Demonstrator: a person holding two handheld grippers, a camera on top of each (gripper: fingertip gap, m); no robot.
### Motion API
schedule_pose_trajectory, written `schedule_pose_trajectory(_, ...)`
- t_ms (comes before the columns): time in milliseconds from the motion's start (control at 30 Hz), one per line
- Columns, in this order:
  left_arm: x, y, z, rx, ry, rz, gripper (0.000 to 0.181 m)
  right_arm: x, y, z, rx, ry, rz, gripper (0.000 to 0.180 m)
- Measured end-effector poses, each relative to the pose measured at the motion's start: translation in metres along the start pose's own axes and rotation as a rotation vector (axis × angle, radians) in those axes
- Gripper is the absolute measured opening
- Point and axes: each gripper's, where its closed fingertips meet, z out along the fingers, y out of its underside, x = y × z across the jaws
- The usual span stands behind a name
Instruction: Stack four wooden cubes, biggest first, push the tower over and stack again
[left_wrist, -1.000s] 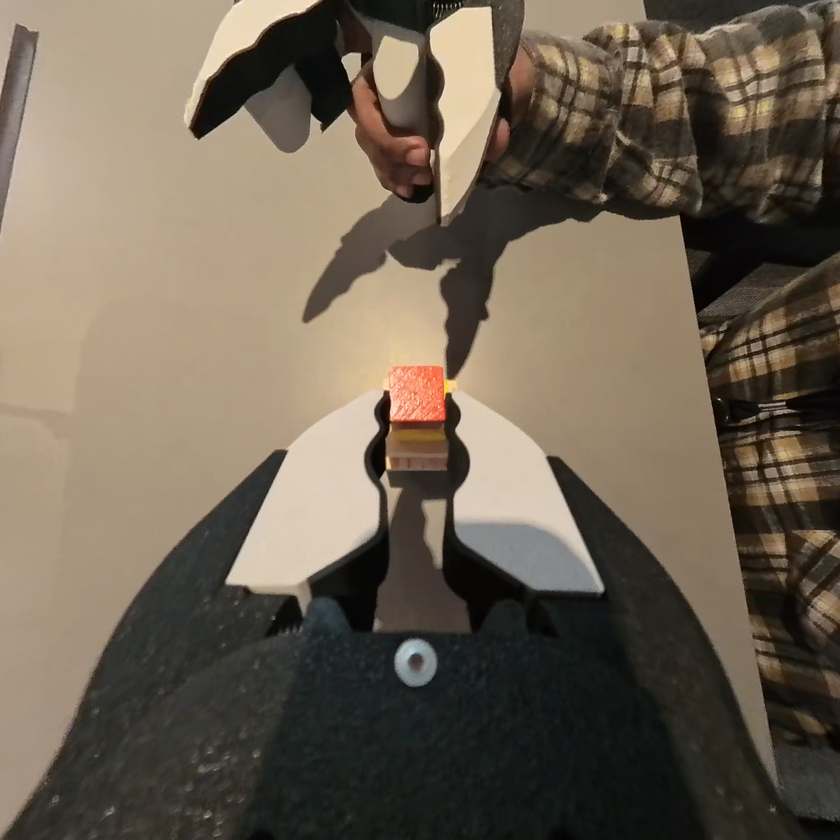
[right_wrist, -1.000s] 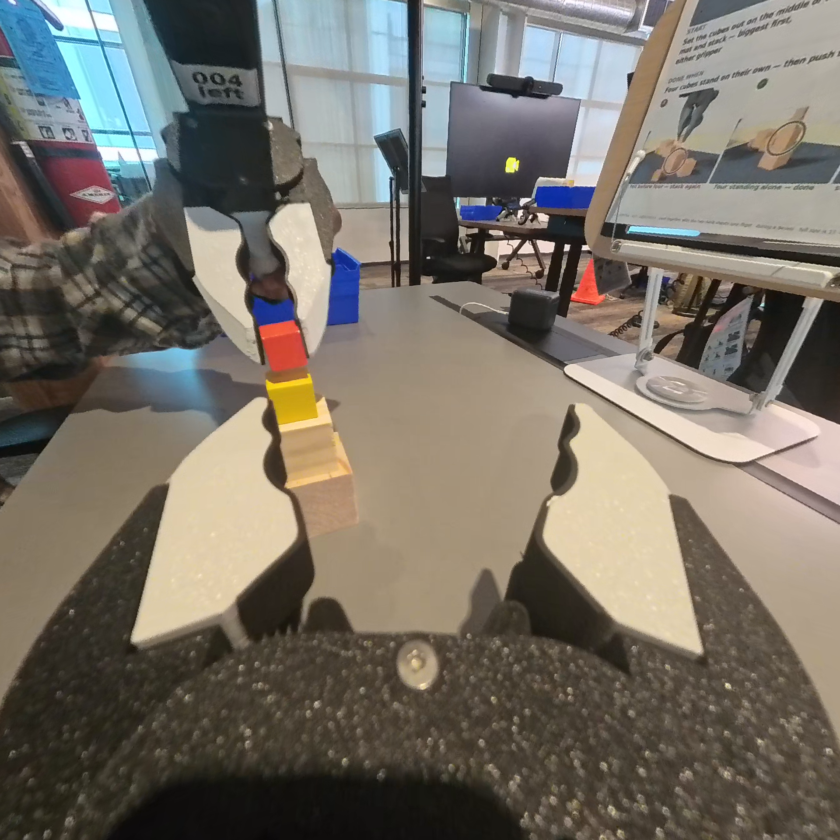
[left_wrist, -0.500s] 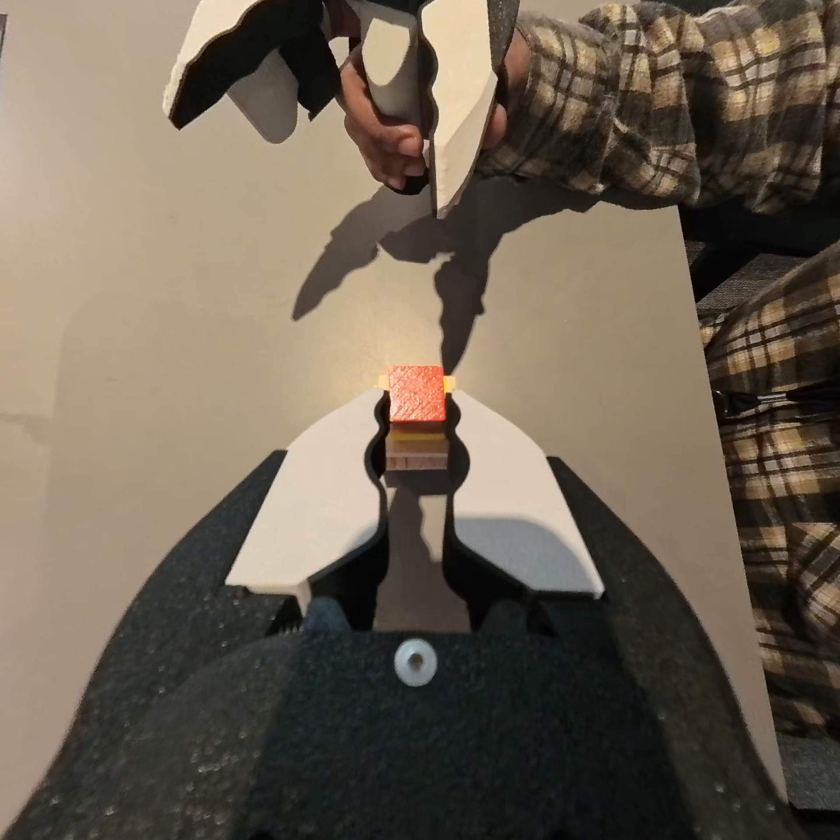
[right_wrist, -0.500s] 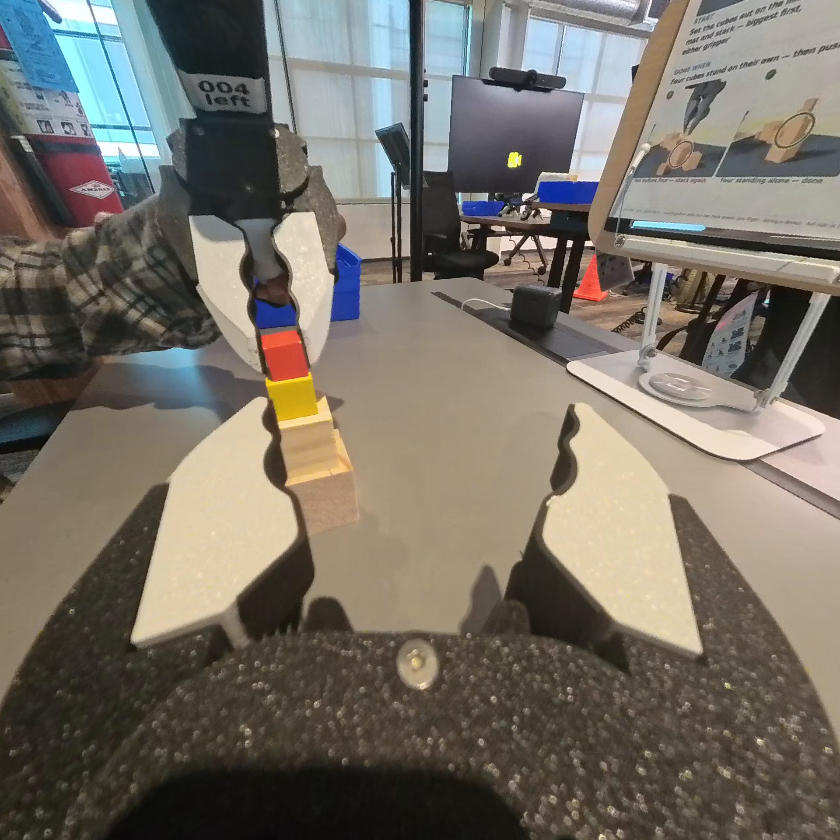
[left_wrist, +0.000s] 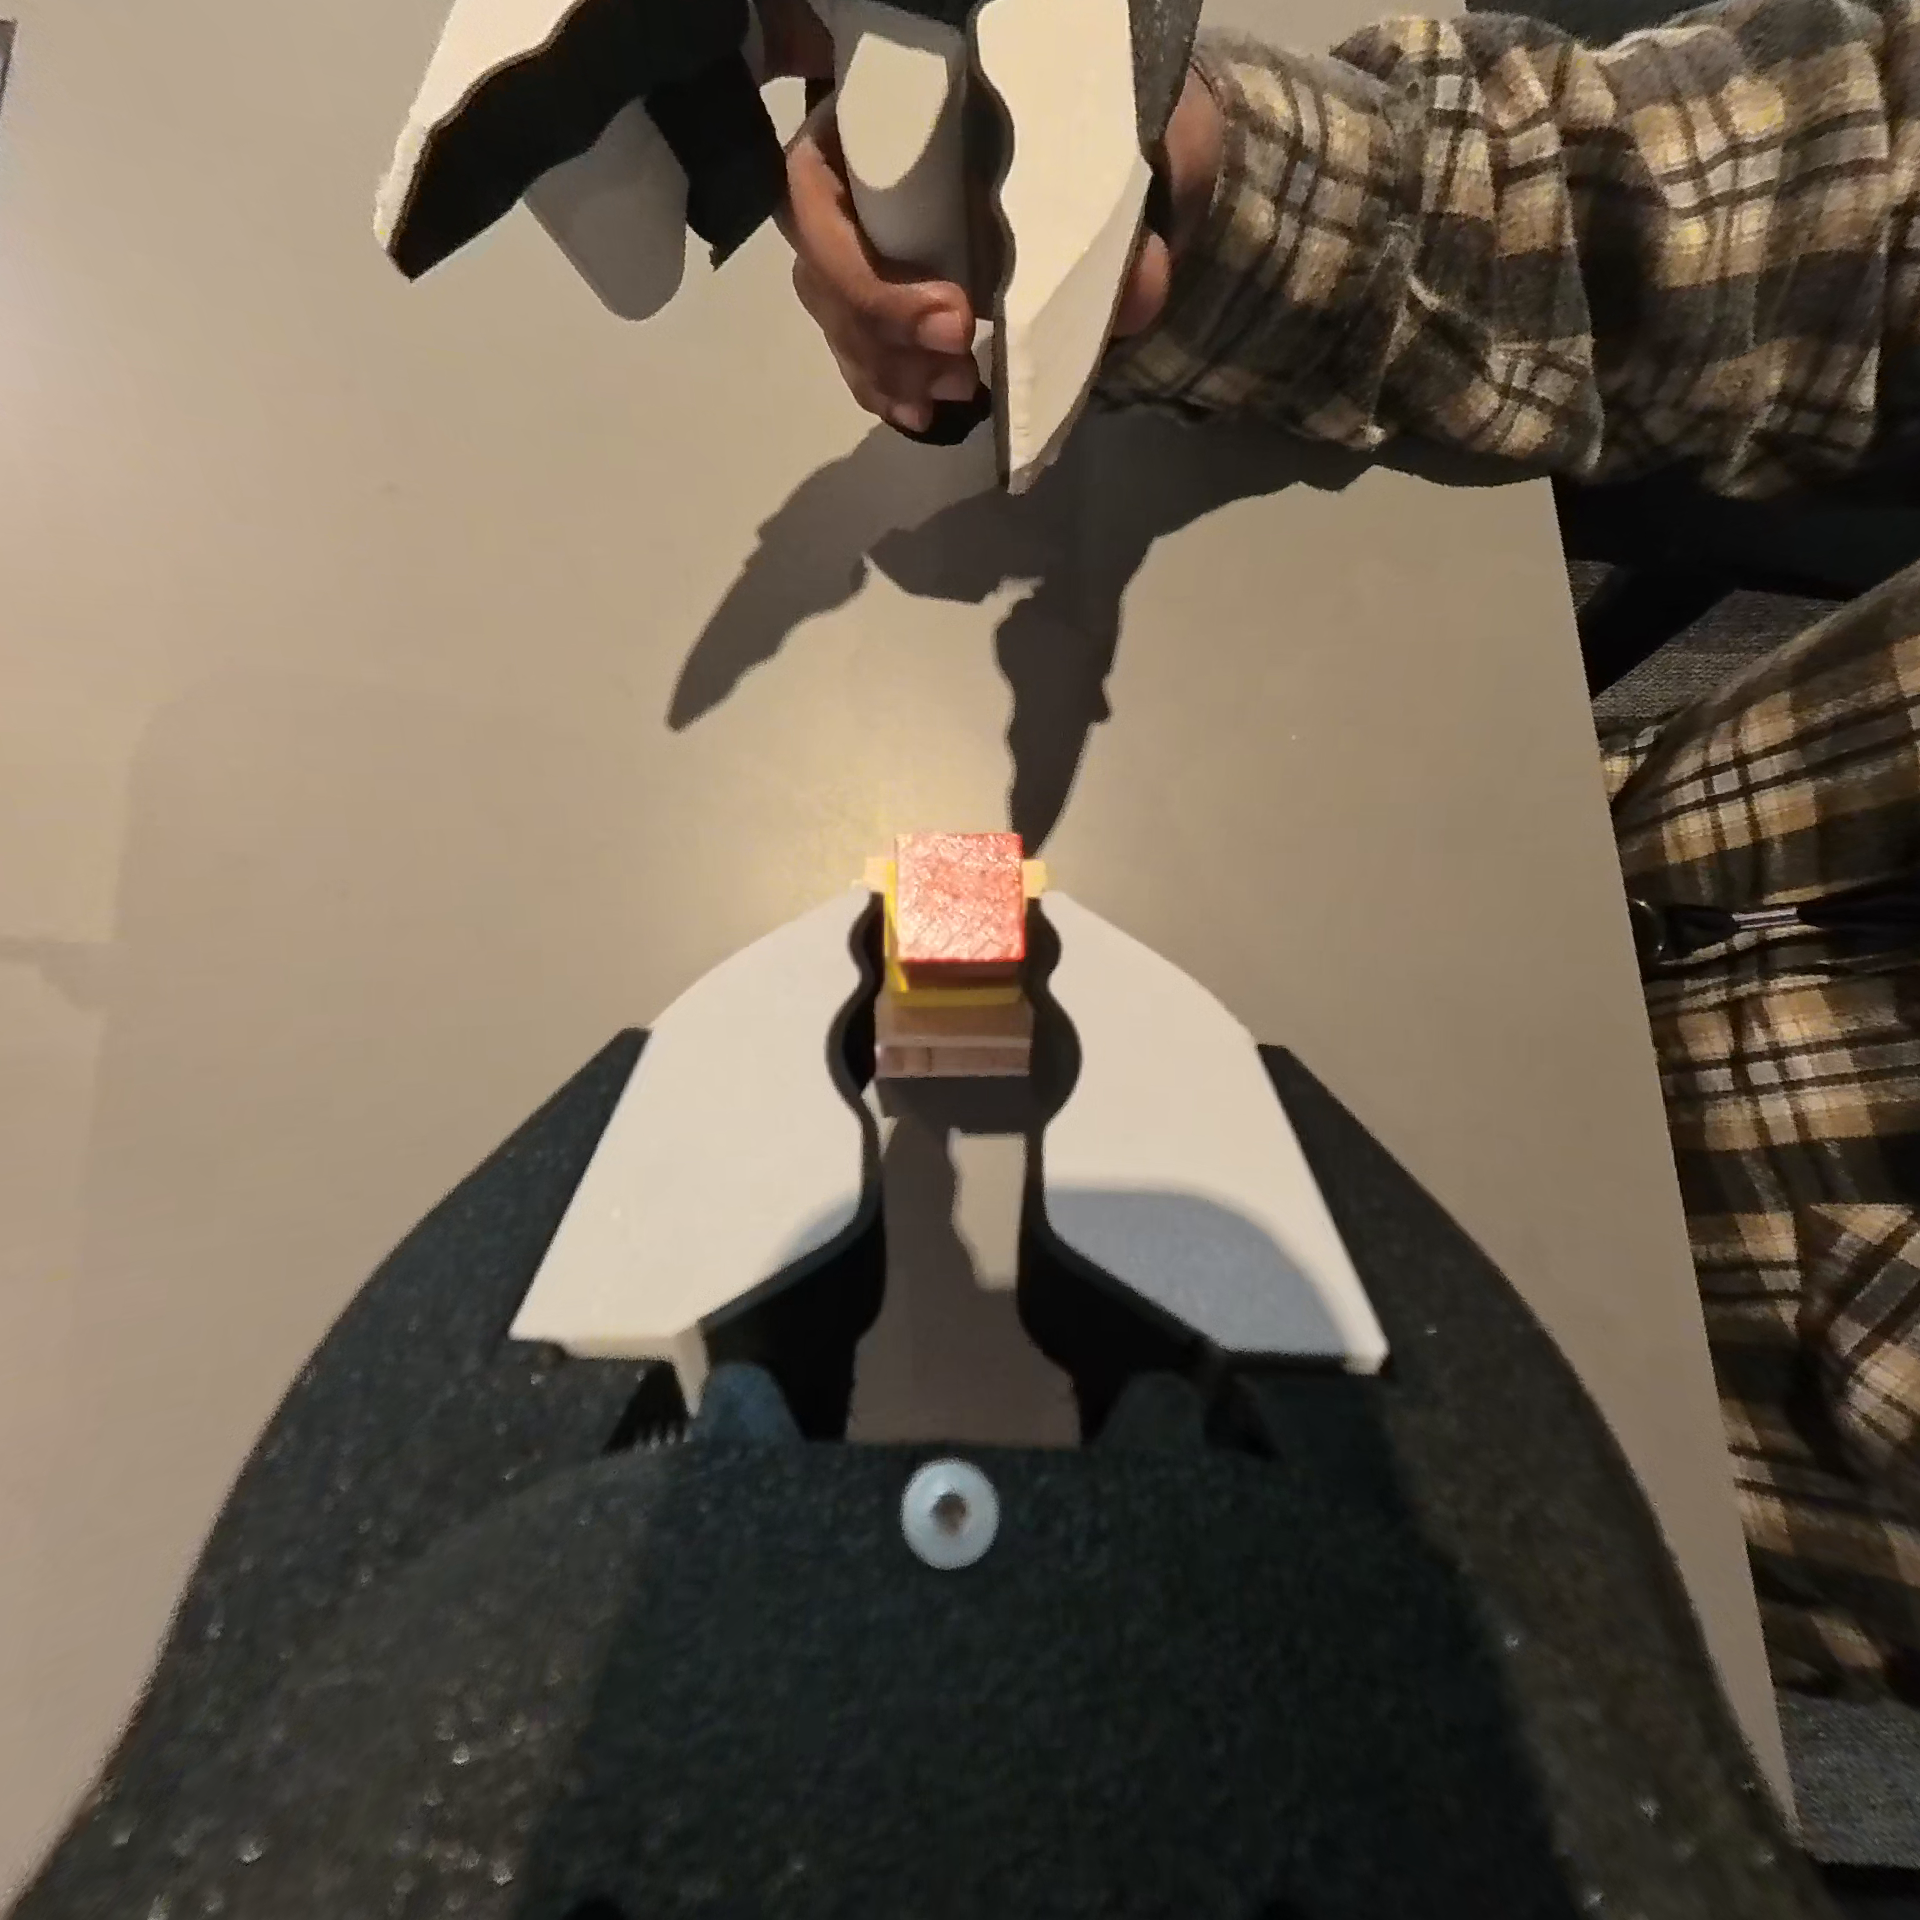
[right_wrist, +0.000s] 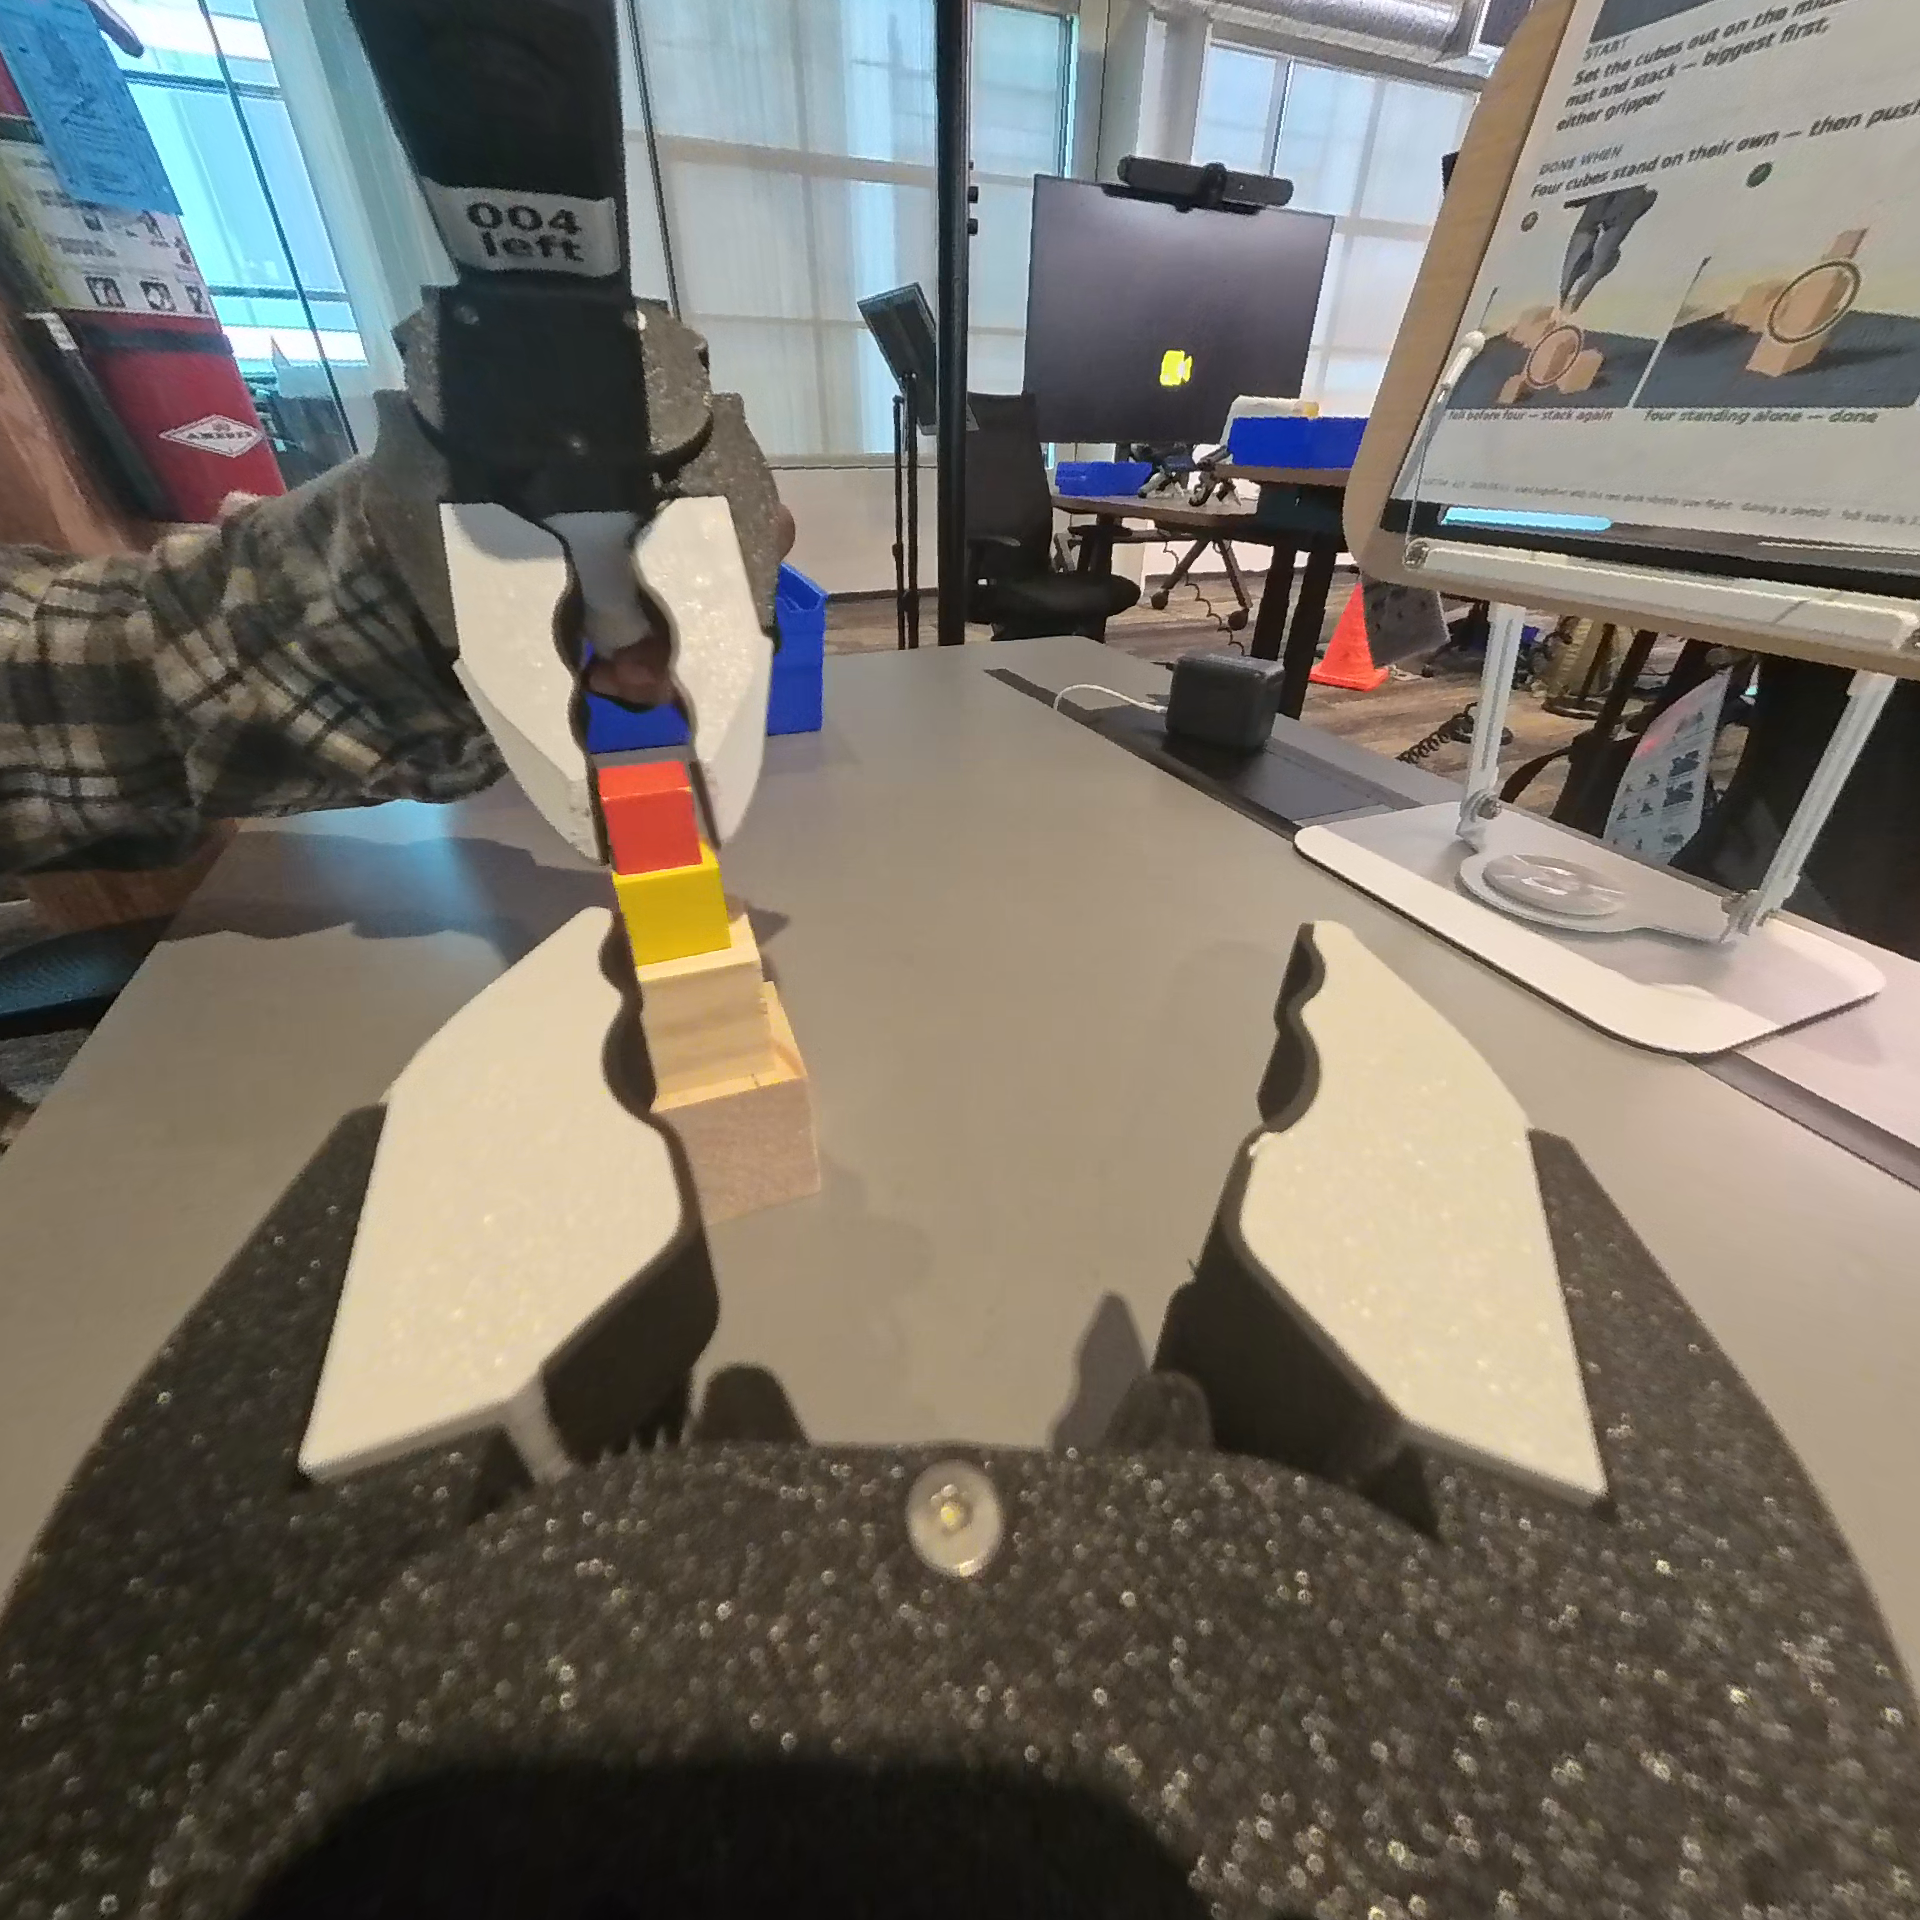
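A tower stands on the grey table (right_wrist: 1039, 1091): the biggest bare wooden cube (right_wrist: 753, 1153) at the bottom, a smaller bare cube (right_wrist: 701, 1013) on it, then a yellow cube (right_wrist: 673, 902). My left gripper (left_wrist: 958, 883) points straight down and is shut on the small red cube (left_wrist: 961, 904), which rests on the yellow cube (left_wrist: 951, 1000). The right wrist view shows this gripper (right_wrist: 655, 831) holding the red cube (right_wrist: 646, 816). My right gripper (right_wrist: 951, 925) is open and empty, low over the table, with its left finger just beside the tower. It also shows in the left wrist view (left_wrist: 707, 364).
A tablet stand (right_wrist: 1579, 935) with an instruction sheet (right_wrist: 1662, 260) stands at the right. A small black box (right_wrist: 1221, 698) with a cable lies behind. Blue bins (right_wrist: 795, 665) sit at the far edge. A plaid sleeve (left_wrist: 1507, 260) reaches in; the table edge (left_wrist: 1574, 727) is on the right.
My left gripper has lowered the red cube until it rests on the yellow cube; a second ago there was a gap. My right gripper has hardly moved.
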Motion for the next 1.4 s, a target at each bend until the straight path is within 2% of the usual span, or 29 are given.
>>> schedule_pose_trajectory(133,0.0,0.0,0.001,0.006,-0.003,-0.007,0.031,0.0,0.0,0.0,0.001,0.001,0.001,0.115)
schedule_pose_trajectory(267,-0.003,-0.001,-0.008,0.039,-0.018,-0.03,0.046,0.0,0.0,-0.001,0.0,0.001,0.0,0.115)
schedule_pose_trajectory(433,-0.019,-0.005,-0.056,0.302,-0.112,-0.153,0.065,0.001,-0.001,-0.001,0.003,0.003,0.013,0.115)
schedule_pose_trajectory(600,-0.052,0.043,-0.095,0.57,-0.293,-0.373,0.08,0.001,0.007,0.002,-0.042,0.019,0.032,0.115)
schedule_pose_trajectory(733,-0.072,0.094,-0.121,0.65,-0.476,-0.472,0.086,0.007,0.009,-0.004,-0.093,0.105,0.12,0.113)
schedule_pose_trajectory(800,-0.079,0.116,-0.136,0.668,-0.563,-0.489,0.086,0.005,0.001,-0.011,-0.125,0.143,0.171,0.106)
schedule_pose_trajectory(833,-0.082,0.124,-0.142,0.685,-0.589,-0.497,0.087,0.003,0.0,-0.015,-0.17,0.155,0.199,0.089)
schedule_pose_trajectory(900,-0.086,0.139,-0.153,0.731,-0.636,-0.518,0.085,-0.01,0.001,-0.023,-0.303,0.131,0.268,0.0)
schedule_pose_trajectory(1000,-0.091,0.156,-0.166,0.774,-0.695,-0.562,0.084,-0.015,0.013,-0.033,-0.512,0.239,0.46,0.0)
schedule_pose_trajectory(1133,-0.095,0.166,-0.181,0.758,-0.777,-0.582,0.082,-0.032,0.028,-0.033,-0.726,0.345,0.559,0.0)
schedule_pose_trajectory(1300,-0.092,0.164,-0.188,0.756,-0.813,-0.57,0.081,-0.045,0.043,-0.01,-0.841,0.414,0.658,0.0)
schedule_pose_trajectory(1400,-0.092,0.167,-0.188,0.737,-0.826,-0.57,0.08,-0.055,0.06,0.008,-0.889,0.394,0.733,0.0)
